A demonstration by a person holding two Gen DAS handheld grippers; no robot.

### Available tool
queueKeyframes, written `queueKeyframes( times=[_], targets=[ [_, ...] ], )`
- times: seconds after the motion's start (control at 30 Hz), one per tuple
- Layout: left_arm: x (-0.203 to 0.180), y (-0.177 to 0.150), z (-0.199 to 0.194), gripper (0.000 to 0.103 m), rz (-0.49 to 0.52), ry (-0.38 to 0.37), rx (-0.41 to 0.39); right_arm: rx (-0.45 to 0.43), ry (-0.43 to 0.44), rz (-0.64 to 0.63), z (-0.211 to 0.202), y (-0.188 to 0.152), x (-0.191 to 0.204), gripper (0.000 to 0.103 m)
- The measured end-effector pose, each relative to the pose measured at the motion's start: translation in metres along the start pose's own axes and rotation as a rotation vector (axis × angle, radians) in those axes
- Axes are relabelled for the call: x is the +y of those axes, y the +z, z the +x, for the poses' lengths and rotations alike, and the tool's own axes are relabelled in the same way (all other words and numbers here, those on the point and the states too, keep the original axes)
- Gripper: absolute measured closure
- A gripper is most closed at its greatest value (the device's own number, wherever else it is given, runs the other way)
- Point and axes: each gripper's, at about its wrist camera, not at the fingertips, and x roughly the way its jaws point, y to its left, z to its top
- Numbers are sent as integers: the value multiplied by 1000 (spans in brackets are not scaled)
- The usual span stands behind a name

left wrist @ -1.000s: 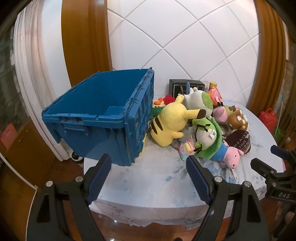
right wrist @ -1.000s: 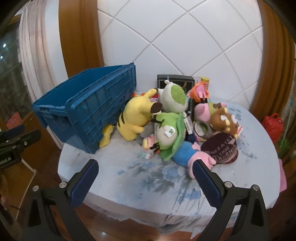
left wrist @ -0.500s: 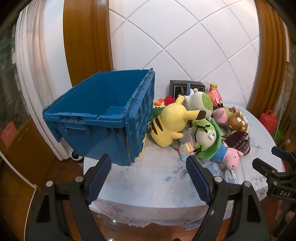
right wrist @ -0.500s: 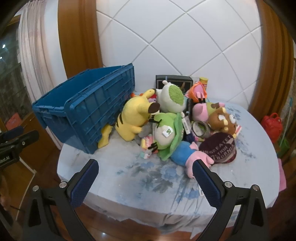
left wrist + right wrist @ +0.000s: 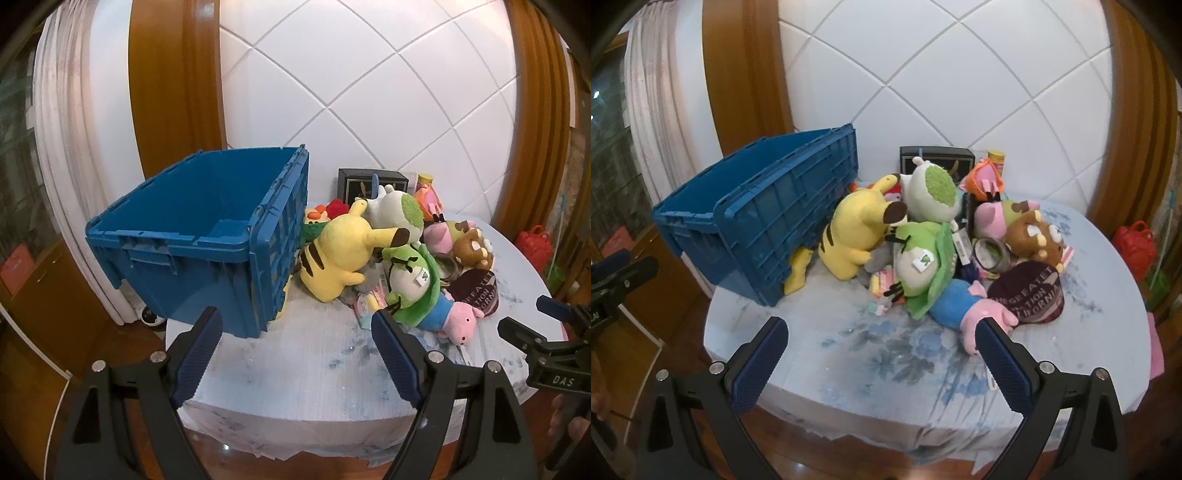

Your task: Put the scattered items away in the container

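White tiled wall backs my round floral surface point(image 5: 886, 354). Both my left gripper point(image 5: 295, 332) and right gripper point(image 5: 881, 343) hold jaws wide, empty. At ten o'clock tilts the blue crate point(image 5: 207, 240); plush toys point(image 5: 923, 236) pile at one o'clock, half burying a black box point(image 5: 934, 157).

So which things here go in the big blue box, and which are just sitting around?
For the job:
blue crate
yellow plush
green frog plush
pink pig plush
brown plush
maroon cap
tape roll

Just around:
red bag
curtain
floral tablecloth
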Motion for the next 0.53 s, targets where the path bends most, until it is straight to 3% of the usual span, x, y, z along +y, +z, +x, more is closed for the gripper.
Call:
queueKeyframes(
  times=[0.53],
  targets=[
    [-3, -5, -5, 20, 6, -16, -10, 5, 24, -6, 4, 0, 2, 0]
  ],
)
